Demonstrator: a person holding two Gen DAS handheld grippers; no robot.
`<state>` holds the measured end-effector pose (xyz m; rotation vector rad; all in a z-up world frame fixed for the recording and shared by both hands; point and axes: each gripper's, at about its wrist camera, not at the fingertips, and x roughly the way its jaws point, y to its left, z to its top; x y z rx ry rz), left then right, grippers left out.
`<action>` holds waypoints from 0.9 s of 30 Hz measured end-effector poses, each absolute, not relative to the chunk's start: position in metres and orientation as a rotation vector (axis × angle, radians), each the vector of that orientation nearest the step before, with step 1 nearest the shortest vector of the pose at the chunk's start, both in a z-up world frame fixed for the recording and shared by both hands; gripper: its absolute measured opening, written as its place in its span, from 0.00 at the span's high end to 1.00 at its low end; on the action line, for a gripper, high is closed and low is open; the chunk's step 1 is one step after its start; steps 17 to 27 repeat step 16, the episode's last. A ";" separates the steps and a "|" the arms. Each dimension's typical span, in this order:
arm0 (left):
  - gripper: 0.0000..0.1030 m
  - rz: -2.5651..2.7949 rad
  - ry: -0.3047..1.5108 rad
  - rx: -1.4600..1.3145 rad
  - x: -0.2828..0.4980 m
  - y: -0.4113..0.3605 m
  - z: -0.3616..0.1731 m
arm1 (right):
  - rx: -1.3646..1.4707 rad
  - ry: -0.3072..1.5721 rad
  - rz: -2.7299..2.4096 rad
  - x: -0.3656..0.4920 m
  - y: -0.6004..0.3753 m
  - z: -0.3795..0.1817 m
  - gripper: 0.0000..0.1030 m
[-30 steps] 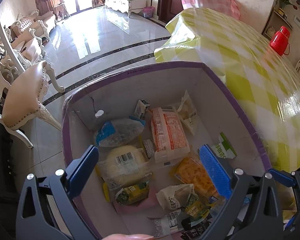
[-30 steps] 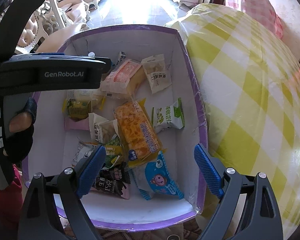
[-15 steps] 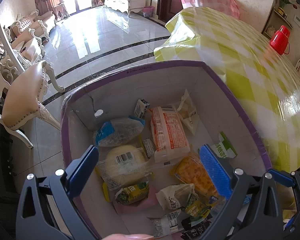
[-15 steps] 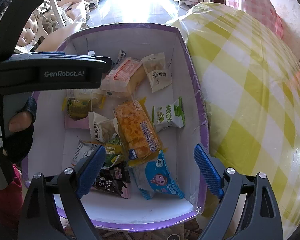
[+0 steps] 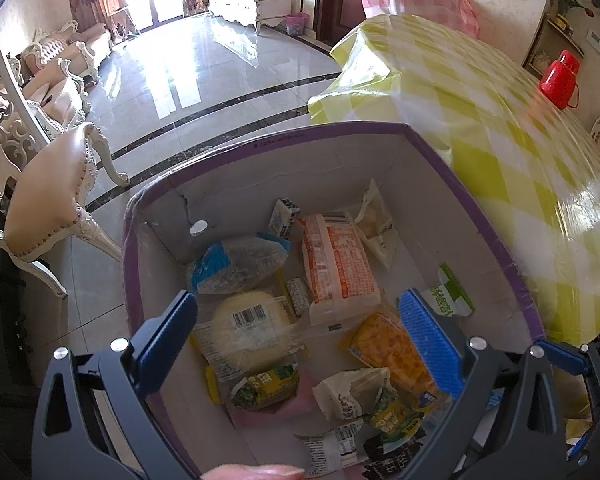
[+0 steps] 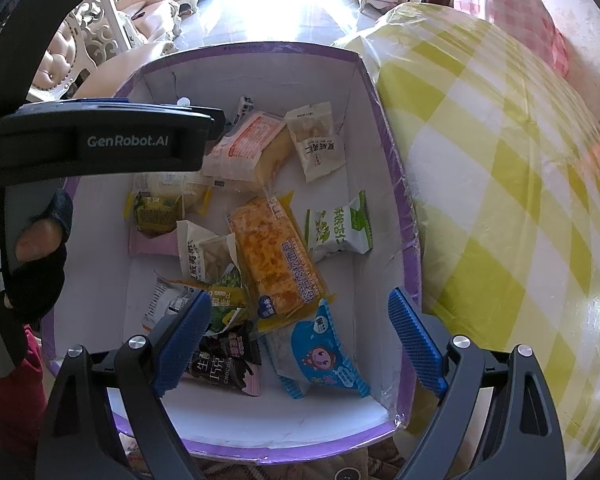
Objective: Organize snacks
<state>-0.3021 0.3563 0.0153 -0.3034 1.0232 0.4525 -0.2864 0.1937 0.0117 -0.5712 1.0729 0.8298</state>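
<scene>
Lots of snacks lie in a heap at the bottom of the box (image 6: 380,128), a white one with a purple rim, which sits just beside a table (image 6: 500,200) with a yellow checked cloth. Both tools hang over the box with nothing in them. The left gripper (image 5: 300,340) has its blue fingers spread wide, and so does the right gripper (image 6: 300,332). A gloved hand (image 6: 40,264) holds the left tool.

Under the left tool is a round pale bun (image 5: 248,328) in a clear wrap with a bar code on top. Next to it lies an orange-and-white pack (image 5: 338,264) and a clear bag with blue ends (image 5: 236,264). Under the right tool are a long yellow bread pack (image 6: 276,260), a blue pack with a cartoon face (image 6: 320,352) and a dark chocolate pack (image 6: 220,360). A small green-and-white pack (image 6: 338,224) lies alone near the wall by the table.

I think all of these are light and soft. The wraps look shiny, so they may slip. The buns and bread would squash if pinched hard. A good place to grab is the flat sealed end of a wrap, or across the narrow middle with a gentle squeeze. The packs lean on each other, so lifting one may drag its neighbour.
</scene>
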 end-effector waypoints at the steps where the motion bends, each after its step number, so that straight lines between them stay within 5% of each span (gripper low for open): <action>1: 0.02 0.447 1.025 -0.304 -0.302 0.356 0.015 | -0.572 1.073 0.830 -0.287 0.194 0.012 0.16; 27: 0.02 0.459 1.012 -0.253 -0.302 0.349 0.023 | -0.573 1.078 0.835 -0.288 0.195 0.011 0.16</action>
